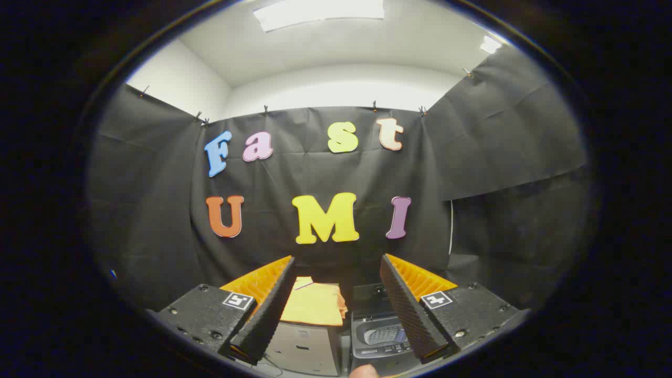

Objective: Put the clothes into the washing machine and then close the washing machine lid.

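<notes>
My gripper [337, 268] is open, held high, with nothing between its two black ribbed fingers [270, 307]. Beyond and below the gap lies a folded yellow-orange cloth [314, 304] on top of a light grey cabinet [302, 347]. Right of the cabinet stands a small dark washing machine [379, 338]. Its lid [368, 295] is raised at the back, and the drum opening shows a perforated basket inside. The right finger covers part of the machine's right side.
Black cloth walls close in the booth behind and on both sides. A fingertip of a person [364, 371] shows at the bottom, just in front of the washing machine.
</notes>
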The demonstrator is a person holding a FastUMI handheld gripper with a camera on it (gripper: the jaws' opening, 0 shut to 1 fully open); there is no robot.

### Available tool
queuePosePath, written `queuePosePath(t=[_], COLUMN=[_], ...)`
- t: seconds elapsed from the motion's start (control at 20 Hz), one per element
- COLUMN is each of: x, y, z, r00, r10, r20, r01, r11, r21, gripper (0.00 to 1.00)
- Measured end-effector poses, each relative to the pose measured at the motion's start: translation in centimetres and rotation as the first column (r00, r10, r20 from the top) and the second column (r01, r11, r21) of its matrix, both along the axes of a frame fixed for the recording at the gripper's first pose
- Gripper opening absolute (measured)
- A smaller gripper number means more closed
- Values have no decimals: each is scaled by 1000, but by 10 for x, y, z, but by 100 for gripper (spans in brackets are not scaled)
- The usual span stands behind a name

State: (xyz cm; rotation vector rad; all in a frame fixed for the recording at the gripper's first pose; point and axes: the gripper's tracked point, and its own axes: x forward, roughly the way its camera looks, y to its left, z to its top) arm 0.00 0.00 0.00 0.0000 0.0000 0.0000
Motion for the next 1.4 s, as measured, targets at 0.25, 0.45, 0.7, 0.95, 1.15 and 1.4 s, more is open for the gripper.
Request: queuePosePath(t=[0.25, 0.45, 0.7, 0.95, 1.15, 1.4], x=[14, 26, 38, 49, 62, 88], y=[-2, 2, 6, 27, 57, 97], z=[-11, -17, -22, -28, -36, -48], r00=[1000, 999, 997, 994, 988, 964], r10=[8, 36, 55, 88, 107, 122], r20=[-19, -41, -51, -69, -111, -235], r01=[-8, -35, -53, -86, -105, -111], r11=[1000, 999, 998, 996, 994, 992], r21=[-15, 27, 37, 31, 26, 63], gripper=[100, 100, 100, 100, 100, 100])
